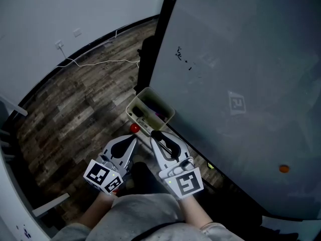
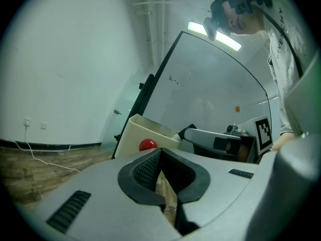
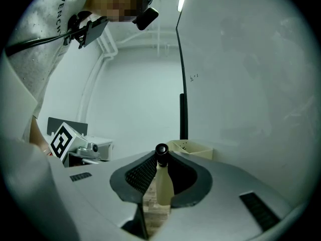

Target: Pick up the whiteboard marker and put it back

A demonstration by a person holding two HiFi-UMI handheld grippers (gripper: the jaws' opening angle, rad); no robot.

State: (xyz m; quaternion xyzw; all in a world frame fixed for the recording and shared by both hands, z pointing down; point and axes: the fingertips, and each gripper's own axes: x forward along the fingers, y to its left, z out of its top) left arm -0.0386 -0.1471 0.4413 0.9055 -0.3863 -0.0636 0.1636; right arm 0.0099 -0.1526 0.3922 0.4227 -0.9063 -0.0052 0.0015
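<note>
Head view: left gripper (image 1: 133, 137) and right gripper (image 1: 154, 134) side by side above wood-plank floor (image 1: 75, 109), tips near a beige box-shaped tray (image 1: 168, 118) at the grey whiteboard (image 1: 241, 59). Left gripper view: ribbed black pads pressed together, nothing between. Right gripper view: clamped on the whiteboard marker (image 3: 163, 185), cream barrel, black cap at the tips.

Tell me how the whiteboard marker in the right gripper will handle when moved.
The whiteboard marker looks rigid and probably light: a slim plastic barrel. Its round, smooth body may pivot or slip, since the right gripper pinches it only near the black cap. Set down flat, it would likely roll.
</note>
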